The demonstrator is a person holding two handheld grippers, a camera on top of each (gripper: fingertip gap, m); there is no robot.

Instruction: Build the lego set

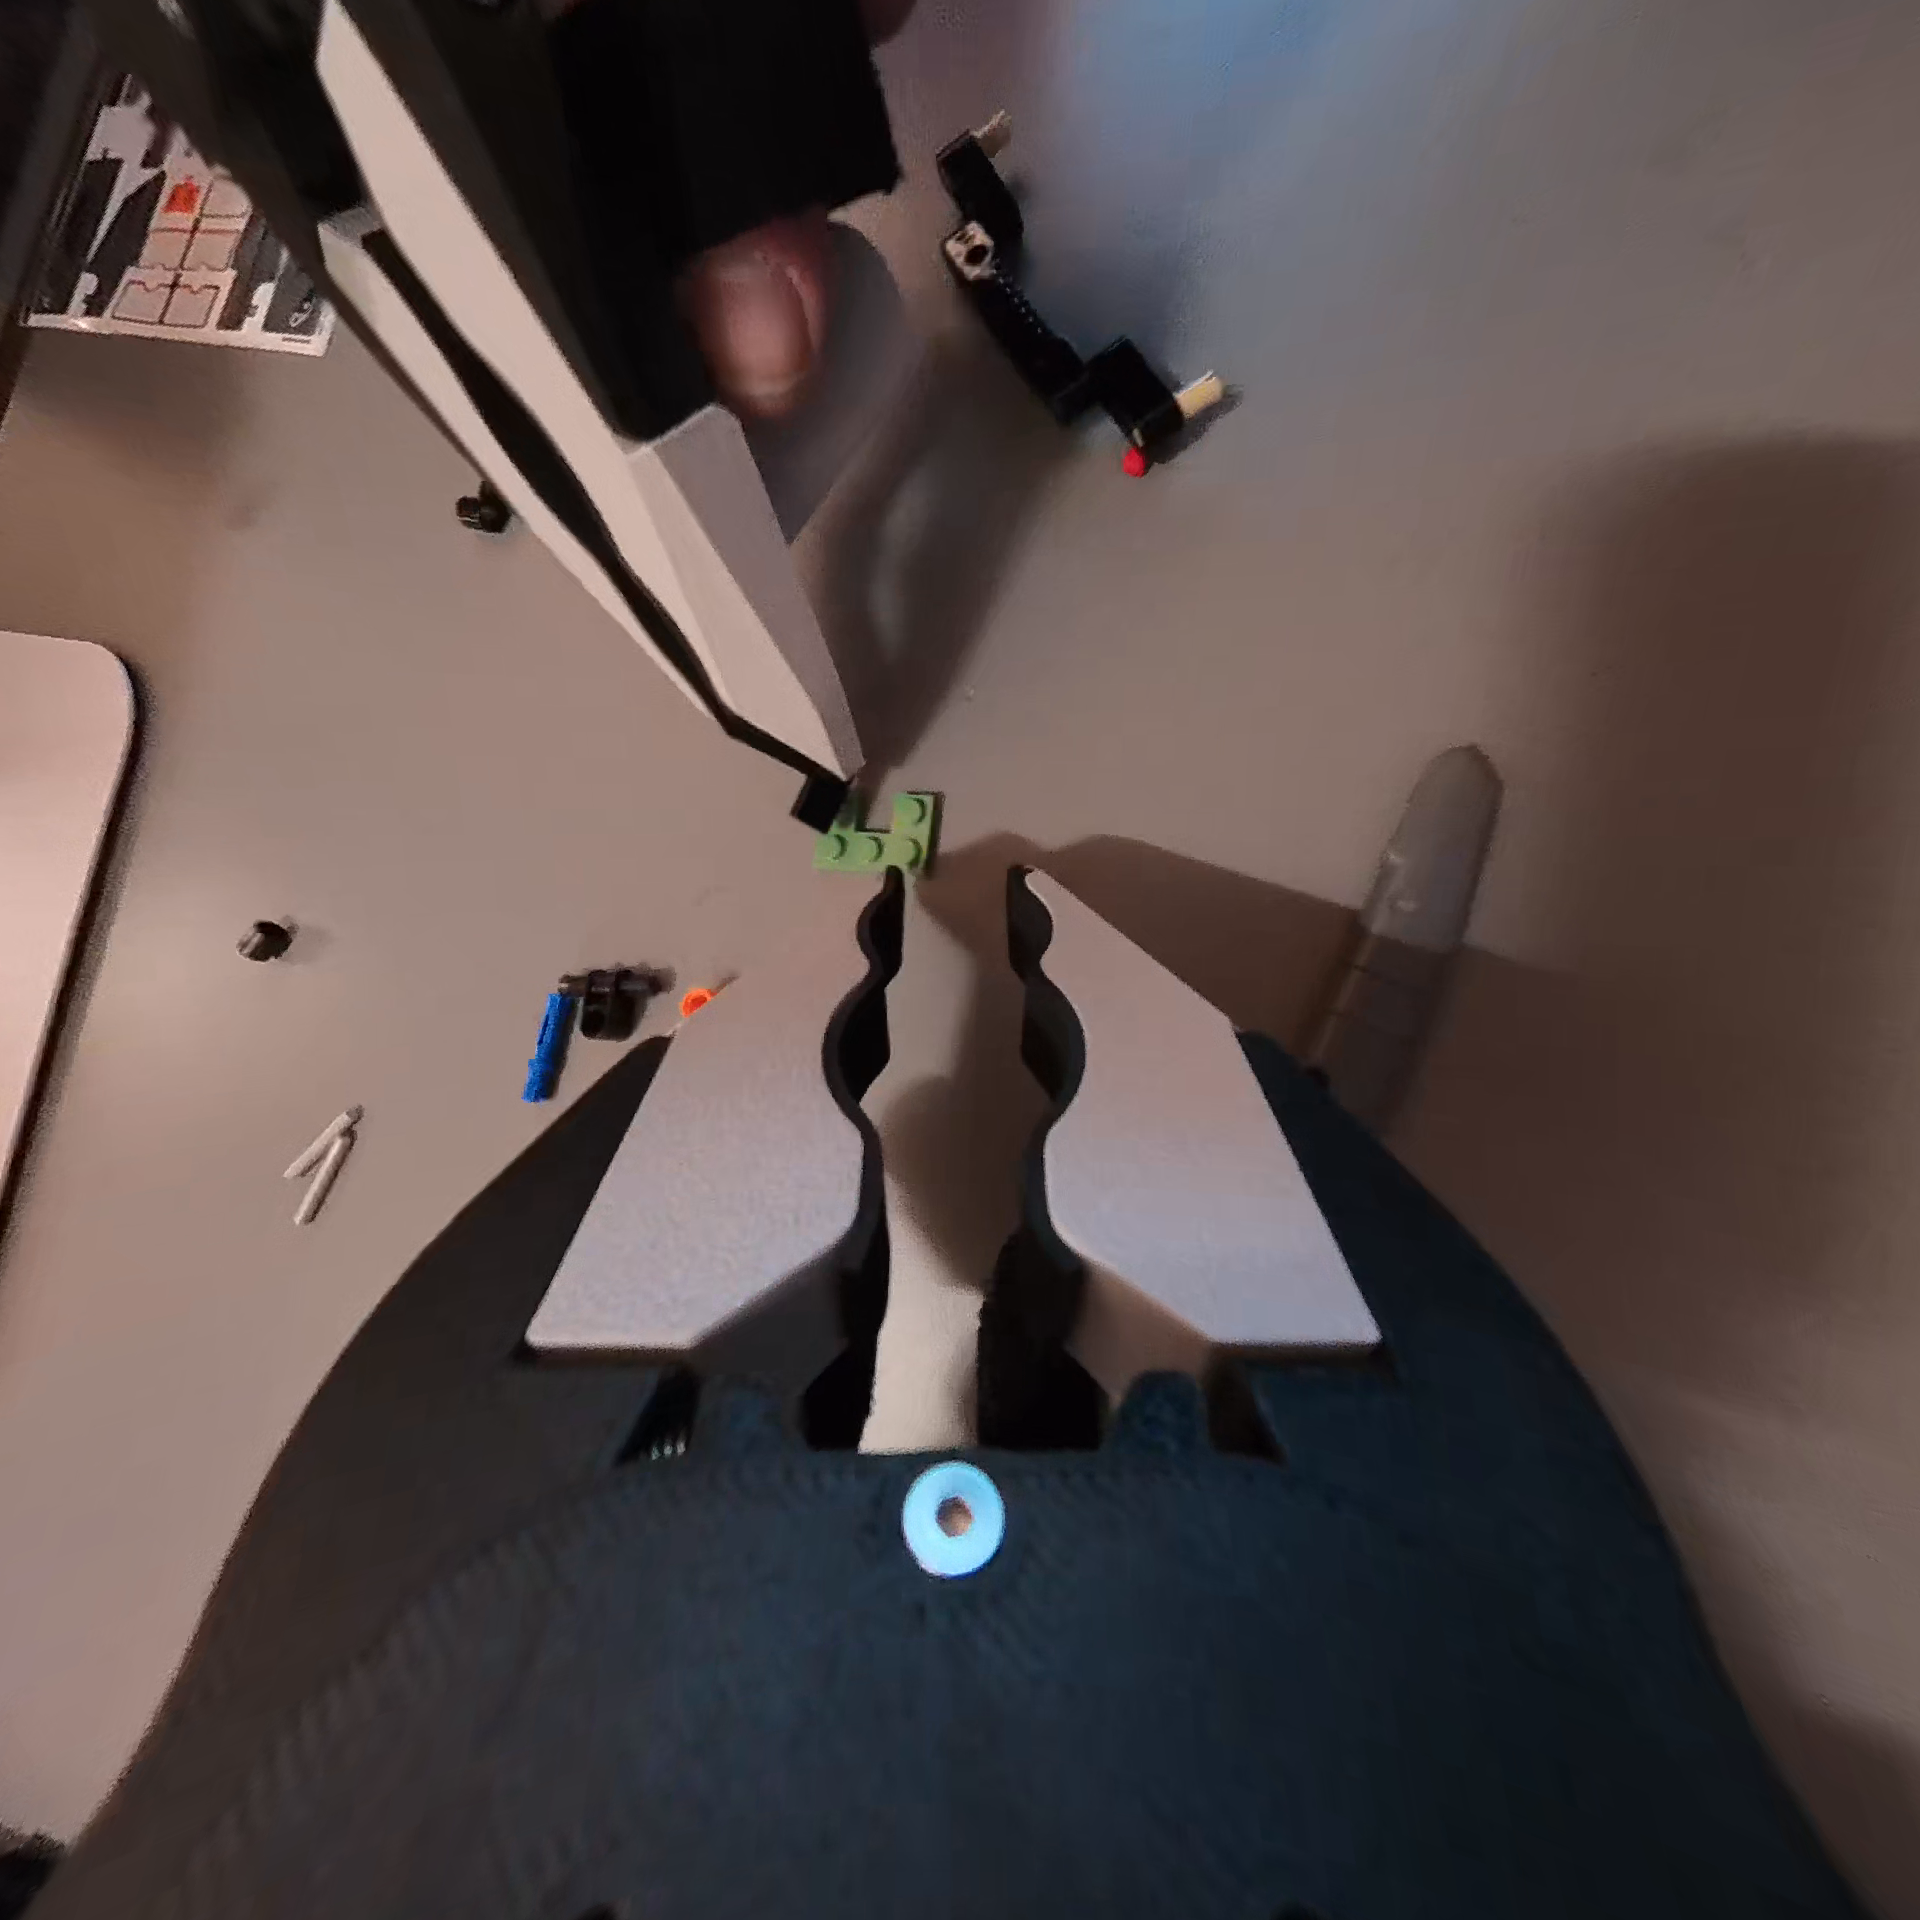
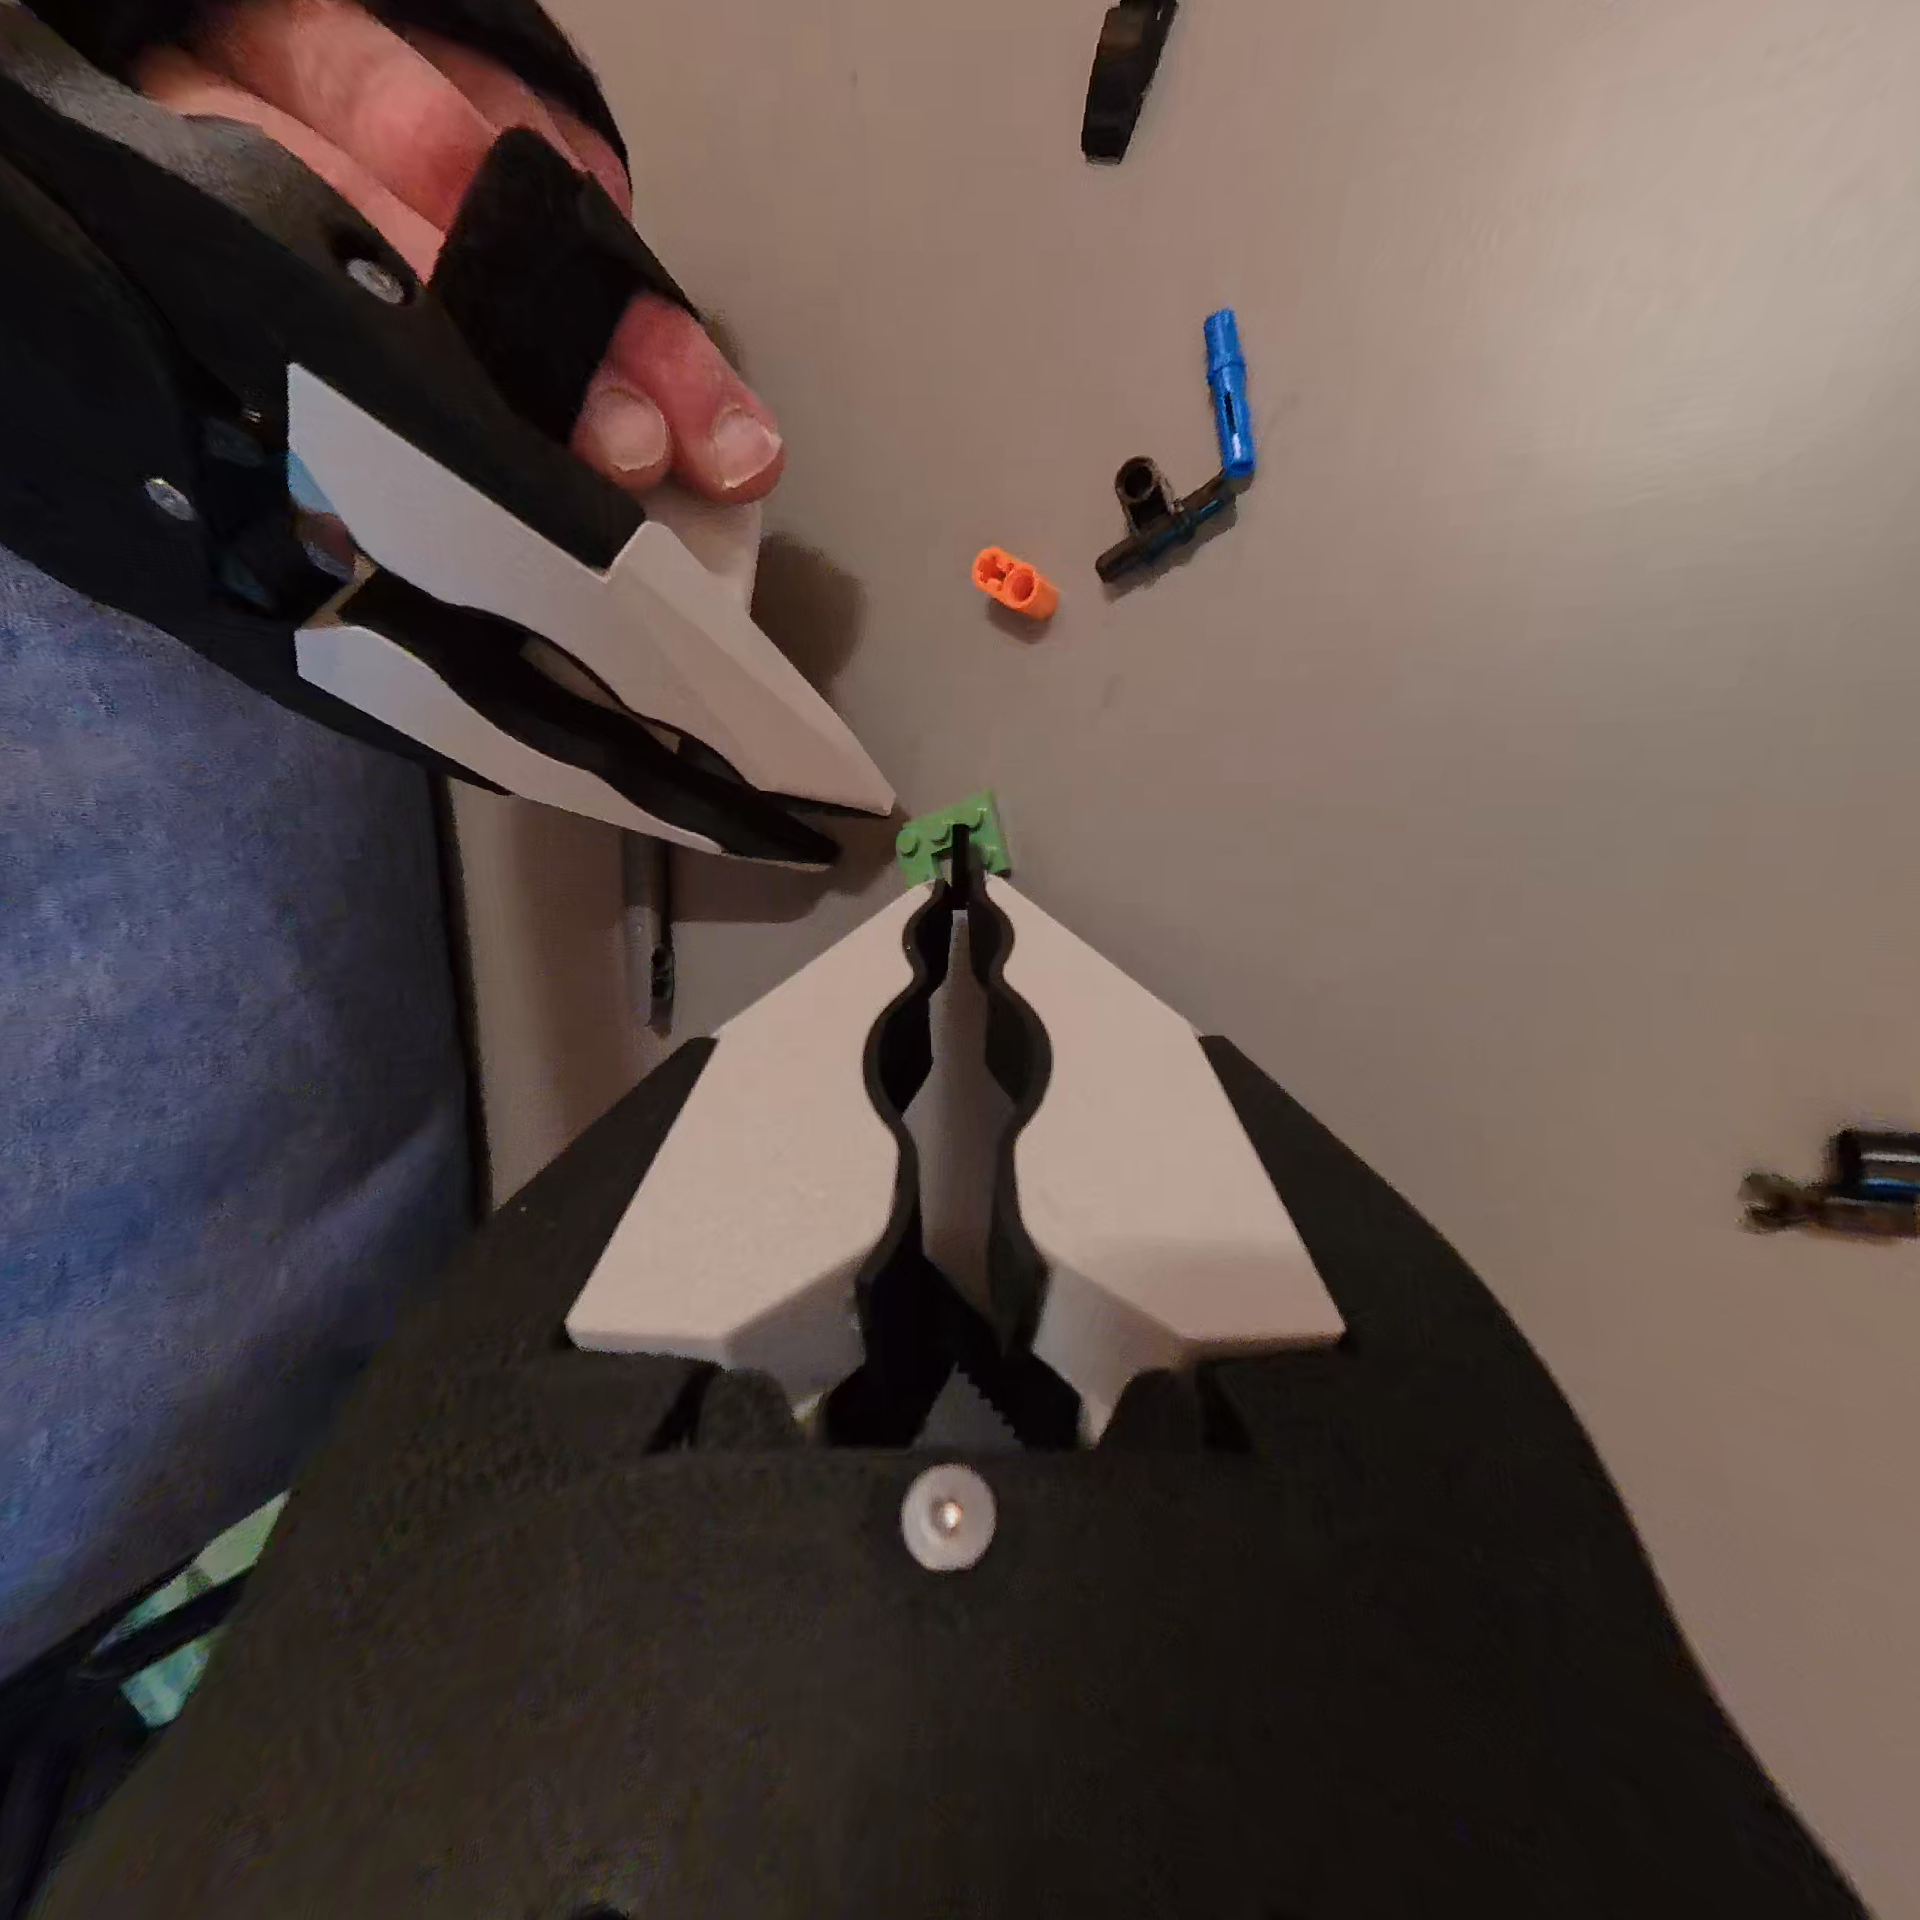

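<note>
Right gripper (image 2: 961,902): white tapered fingers closed on a small black lego piece (image 1: 818,802), set against the green L-shaped studded plate (image 2: 954,840) lying mid-table. Left gripper (image 1: 956,883): parted, empty, just beside the plate. Advice: steady the plate, align studs, press straight down.

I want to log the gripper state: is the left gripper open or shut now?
Open. In the left wrist view the left gripper shows bare table between its fingertips; it grips nothing, and the green plate lies just beyond them.

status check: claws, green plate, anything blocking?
Right claw shut on small black piece, over green plate. Left claw open beside plate. Nothing blocking.
</note>
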